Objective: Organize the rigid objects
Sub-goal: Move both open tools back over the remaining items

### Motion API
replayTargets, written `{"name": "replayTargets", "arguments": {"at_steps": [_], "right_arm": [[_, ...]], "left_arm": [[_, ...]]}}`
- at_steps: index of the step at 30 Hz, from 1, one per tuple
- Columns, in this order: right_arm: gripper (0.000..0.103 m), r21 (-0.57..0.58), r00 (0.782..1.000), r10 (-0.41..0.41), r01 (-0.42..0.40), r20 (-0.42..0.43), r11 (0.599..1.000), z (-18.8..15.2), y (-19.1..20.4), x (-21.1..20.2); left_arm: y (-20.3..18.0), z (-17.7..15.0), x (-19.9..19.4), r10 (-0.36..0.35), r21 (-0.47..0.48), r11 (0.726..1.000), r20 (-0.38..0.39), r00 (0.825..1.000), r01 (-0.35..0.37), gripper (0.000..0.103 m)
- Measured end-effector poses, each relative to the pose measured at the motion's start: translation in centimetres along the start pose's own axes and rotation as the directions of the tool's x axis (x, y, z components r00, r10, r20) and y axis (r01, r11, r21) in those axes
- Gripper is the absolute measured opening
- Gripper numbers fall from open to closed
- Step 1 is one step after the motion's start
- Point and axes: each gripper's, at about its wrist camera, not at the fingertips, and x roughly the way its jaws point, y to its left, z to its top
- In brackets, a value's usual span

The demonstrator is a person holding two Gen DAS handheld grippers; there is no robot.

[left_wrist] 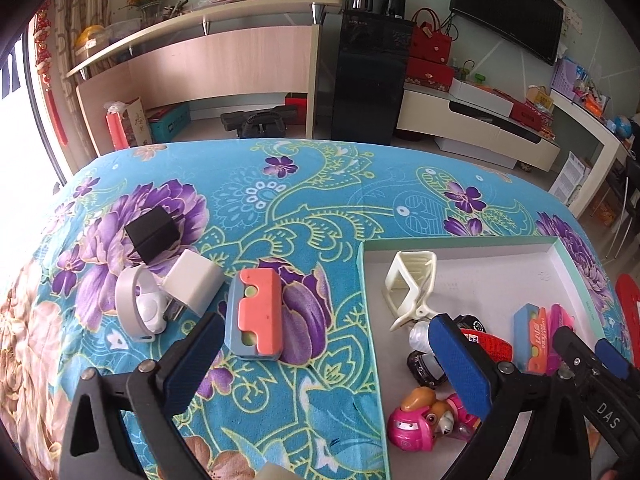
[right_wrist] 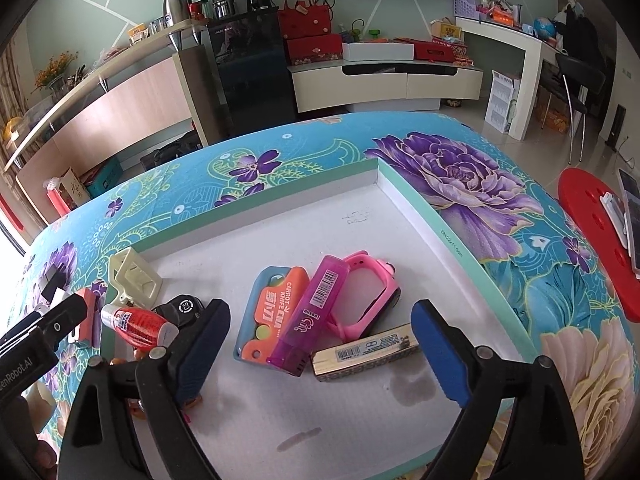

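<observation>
both grippers spread wide, holding nothing. left gripper [left_wrist: 332,364] over floral tabletop [left_wrist: 280,208] near salmon-blue carrot knife [left_wrist: 256,312]. right gripper [right_wrist: 320,352] above white tray [right_wrist: 256,216]; harmonica [right_wrist: 364,356] lies between its fingers, untouched.

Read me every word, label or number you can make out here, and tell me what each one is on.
"CARROT KNIFE" – orange and blue plastic carrot knife toy in the white tray.
"DAS" – black right gripper body, left wrist view.
"enRobot.AI", cut off – black left gripper body.
Barcodes and print on the purple lighter, red bottle and gold box: too small.
</observation>
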Motion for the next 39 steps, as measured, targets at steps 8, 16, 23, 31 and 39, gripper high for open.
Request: {"name": "replayTargets", "arguments": {"at_steps": [8, 16, 23, 31, 39], "right_arm": [[0.098, 0.003, 1.0, 0.017, -0.017, 0.026, 1.0, 0.2, 0.4, -0.4], [0.098, 0.005, 0.997, 0.054, -0.055, 0.06, 0.998, 0.5, 1.8, -1.4], [0.098, -0.032, 0.991, 0.089, -0.086, 0.104, 0.996, 0.5, 4.3, -2.4], [0.098, -0.107, 0.988, 0.124, -0.114, 0.092, 0.988, 0.1, 8.1, -2.5], [0.098, -0.209, 0.985, 0.163, -0.149, 0.053, 0.966, -0.7, 12.9, -2.2]], "left_arm": [[1.4, 0.0, 0.3, 0.021, -0.06, 0.998, -0.005, 1.0, -0.022, 0.103], [3.4, 0.6, -0.4, 0.067, -0.098, 0.993, 0.022, 0.998, -0.064, 0.103], [7.2, 1.3, -0.9, 0.121, -0.169, 0.979, 0.037, 0.992, -0.113, 0.103], [12.6, 1.6, -1.0, 0.169, -0.258, 0.954, 0.033, 0.985, -0.155, 0.103], [17.7, 1.3, -0.5, 0.185, -0.353, 0.92, 0.004, 0.983, -0.172, 0.103]]}}
